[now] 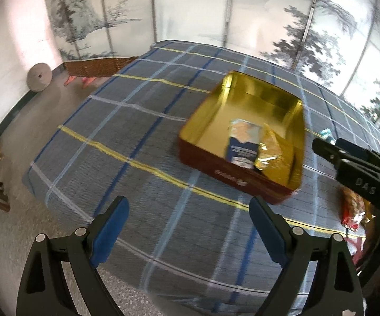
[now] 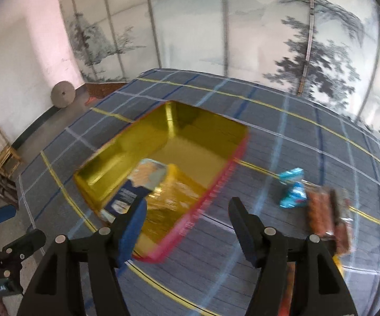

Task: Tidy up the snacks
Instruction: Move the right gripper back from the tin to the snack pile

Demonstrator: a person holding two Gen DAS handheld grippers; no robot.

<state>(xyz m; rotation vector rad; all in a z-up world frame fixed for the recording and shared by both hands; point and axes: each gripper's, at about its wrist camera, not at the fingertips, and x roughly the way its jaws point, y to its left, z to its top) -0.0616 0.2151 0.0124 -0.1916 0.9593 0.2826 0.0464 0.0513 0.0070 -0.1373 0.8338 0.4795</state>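
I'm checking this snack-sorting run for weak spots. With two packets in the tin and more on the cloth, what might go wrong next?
1. Both views are motion-blurred; a fast reach for the blue packet could miss or knock it.
2. The orange packet lies against the blue one, so grabbing one may drag the other.
3. The tin sits loose on the checked cloth; a bump from the right hand-held gripper could shift it.

I can read "DAS" in pale letters on the black body of the right gripper (image 1: 319, 146) at the right edge of my left wrist view. The white word on the tin's (image 1: 242, 181) red side and the print on the blue packet (image 1: 242, 150) inside it are too blurred to read.
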